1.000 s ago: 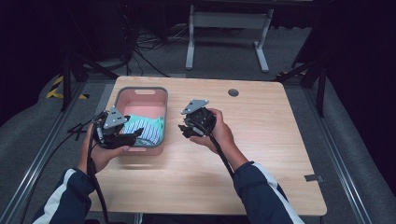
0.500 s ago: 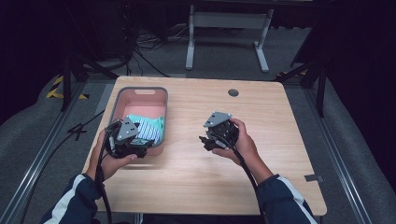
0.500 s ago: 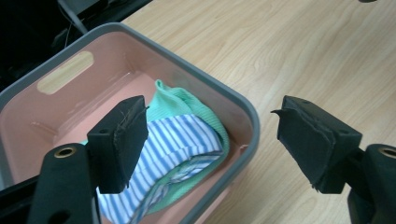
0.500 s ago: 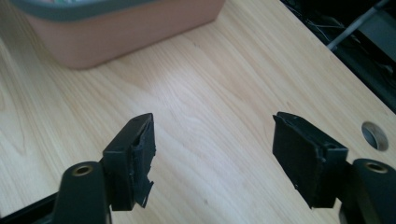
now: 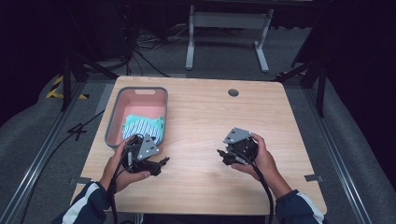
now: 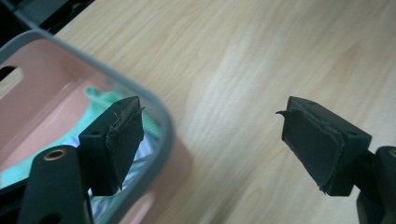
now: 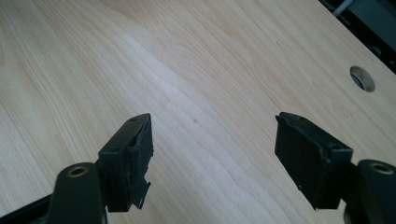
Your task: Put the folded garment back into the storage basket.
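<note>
A pink tub with a grey rim [image 5: 112, 122] stands at the table's left side and holds a folded green and white striped cloth [image 5: 140, 126]. My left gripper [image 5: 161, 163] is held just in front of the tub's near end, over bare wood, open with nothing between its jaws. In the left gripper view [image 6: 210, 149] the tub's near corner [image 6: 161, 122] lies behind the left jaw, and the cloth [image 6: 100, 100] shows inside. My right gripper [image 5: 223, 155] is at the table's right middle, open and empty. The right gripper view [image 7: 212, 149] looks across bare wood.
The wooden table [image 5: 205, 112] has a round cable hole [image 5: 233, 92] near its far edge, and that hole [image 7: 362, 78] shows in the right gripper view. Past the table, a white stand [image 5: 226, 21] and cables lie on the dark floor.
Both grippers have drawn back toward the near edge. The left one has left the tub and now sits in front of it. The right one has moved right, away from the tub.
</note>
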A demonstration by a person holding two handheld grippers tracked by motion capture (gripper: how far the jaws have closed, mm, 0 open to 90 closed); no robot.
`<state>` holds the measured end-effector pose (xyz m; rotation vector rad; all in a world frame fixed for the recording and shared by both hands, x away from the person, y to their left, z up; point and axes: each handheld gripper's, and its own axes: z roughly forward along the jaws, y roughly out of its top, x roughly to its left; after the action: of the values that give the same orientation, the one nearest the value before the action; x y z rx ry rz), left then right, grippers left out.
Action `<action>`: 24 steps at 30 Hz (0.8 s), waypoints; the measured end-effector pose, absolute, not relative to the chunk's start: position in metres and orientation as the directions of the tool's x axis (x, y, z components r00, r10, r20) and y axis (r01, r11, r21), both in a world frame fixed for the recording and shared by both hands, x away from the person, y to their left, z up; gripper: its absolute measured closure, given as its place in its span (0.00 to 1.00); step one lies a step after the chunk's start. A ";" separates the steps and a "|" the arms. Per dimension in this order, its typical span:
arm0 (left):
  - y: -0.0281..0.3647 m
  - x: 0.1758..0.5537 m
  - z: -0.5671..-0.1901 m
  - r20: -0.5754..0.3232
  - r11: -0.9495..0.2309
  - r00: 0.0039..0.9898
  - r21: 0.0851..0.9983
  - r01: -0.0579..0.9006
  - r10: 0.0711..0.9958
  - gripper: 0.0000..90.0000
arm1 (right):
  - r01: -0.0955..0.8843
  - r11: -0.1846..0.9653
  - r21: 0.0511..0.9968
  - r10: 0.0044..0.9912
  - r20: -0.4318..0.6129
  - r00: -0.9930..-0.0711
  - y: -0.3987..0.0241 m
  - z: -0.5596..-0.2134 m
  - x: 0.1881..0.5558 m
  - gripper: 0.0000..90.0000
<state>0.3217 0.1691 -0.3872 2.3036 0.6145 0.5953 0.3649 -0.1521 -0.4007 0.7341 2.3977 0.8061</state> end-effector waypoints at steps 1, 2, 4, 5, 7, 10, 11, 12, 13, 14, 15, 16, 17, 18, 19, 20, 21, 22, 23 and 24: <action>0.166 0.320 -0.389 0.238 -0.668 0.795 0.698 0.259 0.557 0.25 | 0.330 0.679 0.655 0.627 -0.285 -0.725 -0.155 -0.402 0.364 0.32; 0.163 0.318 -0.391 0.231 -0.667 0.804 0.701 0.253 0.548 0.25 | 0.332 0.678 0.656 0.630 -0.284 -0.723 -0.159 -0.403 0.362 0.31; 0.159 0.316 -0.395 0.233 -0.675 0.815 0.697 0.240 0.531 0.25 | 0.333 0.676 0.657 0.631 -0.284 -0.722 -0.163 -0.405 0.361 0.31; 0.158 0.315 -0.397 0.234 -0.677 0.820 0.697 0.234 0.523 0.24 | 0.348 0.667 0.659 0.644 -0.276 -0.713 -0.173 -0.408 0.358 0.31; 0.153 0.315 -0.407 0.223 -0.688 0.834 0.687 0.233 0.504 0.24 | 0.369 0.658 0.656 0.657 -0.262 -0.707 -0.182 -0.412 0.356 0.30; 0.150 0.317 -0.416 0.215 -0.698 0.842 0.676 0.238 0.495 0.23 | 0.386 0.647 0.657 0.670 -0.249 -0.699 -0.192 -0.418 0.353 0.28; 0.150 0.318 -0.418 0.209 -0.701 0.844 0.670 0.245 0.494 0.23 | 0.389 0.646 0.657 0.673 -0.248 -0.697 -0.196 -0.421 0.352 0.28; 0.149 0.319 -0.422 0.197 -0.699 0.844 0.667 0.257 0.498 0.23 | 0.390 0.647 0.655 0.674 -0.253 -0.694 -0.199 -0.422 0.351 0.29; 0.149 0.320 -0.424 0.197 -0.707 0.848 0.659 0.256 0.491 0.23 | 0.393 0.644 0.656 0.678 -0.251 -0.691 -0.202 -0.425 0.349 0.29; 0.148 0.321 -0.429 0.206 -0.718 0.851 0.649 0.252 0.484 0.23 | 0.397 0.640 0.658 0.682 -0.248 -0.688 -0.206 -0.428 0.347 0.29; 0.148 0.322 -0.432 0.200 -0.720 0.852 0.644 0.258 0.485 0.23 | 0.398 0.635 0.662 0.688 -0.250 -0.681 -0.212 -0.432 0.345 0.29; 0.148 0.323 -0.435 0.193 -0.719 0.852 0.643 0.264 0.486 0.23 | 0.399 0.629 0.667 0.692 -0.246 -0.679 -0.215 -0.434 0.343 0.29; 0.148 0.323 -0.438 0.190 -0.718 0.854 0.644 0.263 0.484 0.23 | 0.398 0.623 0.673 0.694 -0.242 -0.678 -0.219 -0.436 0.342 0.29; 0.149 0.322 -0.440 0.195 -0.721 0.854 0.642 0.261 0.483 0.23 | 0.397 0.618 0.678 0.697 -0.239 -0.676 -0.224 -0.438 0.340 0.29; 0.149 0.322 -0.443 0.190 -0.722 0.857 0.641 0.262 0.479 0.23 | 0.406 0.605 0.685 0.705 -0.222 -0.674 -0.228 -0.441 0.339 0.29; 0.149 0.322 -0.443 0.190 -0.722 0.857 0.641 0.262 0.479 0.23 | 0.409 0.599 0.688 0.709 -0.218 -0.671 -0.233 -0.444 0.338 0.29; 0.150 0.322 -0.449 0.180 -0.727 0.862 0.633 0.267 0.473 0.23 | 0.418 0.592 0.689 0.715 -0.210 -0.666 -0.237 -0.447 0.337 0.29; 0.150 0.322 -0.451 0.190 -0.735 0.860 0.624 0.267 0.474 0.22 | 0.430 0.582 0.690 0.724 -0.200 -0.660 -0.241 -0.449 0.335 0.29; 0.152 0.323 -0.453 0.185 -0.732 0.857 0.623 0.276 0.480 0.22 | 0.444 0.571 0.691 0.733 -0.184 -0.655 -0.246 -0.452 0.335 0.29; 0.154 0.324 -0.455 0.168 -0.725 0.859 0.627 0.285 0.483 0.22 | 0.453 0.565 0.690 0.738 -0.175 -0.652 -0.251 -0.455 0.334 0.29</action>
<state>0.3239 0.1544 -0.4545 2.4211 0.5556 0.4293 0.3338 -0.2508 -0.4548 0.9590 2.3511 0.8541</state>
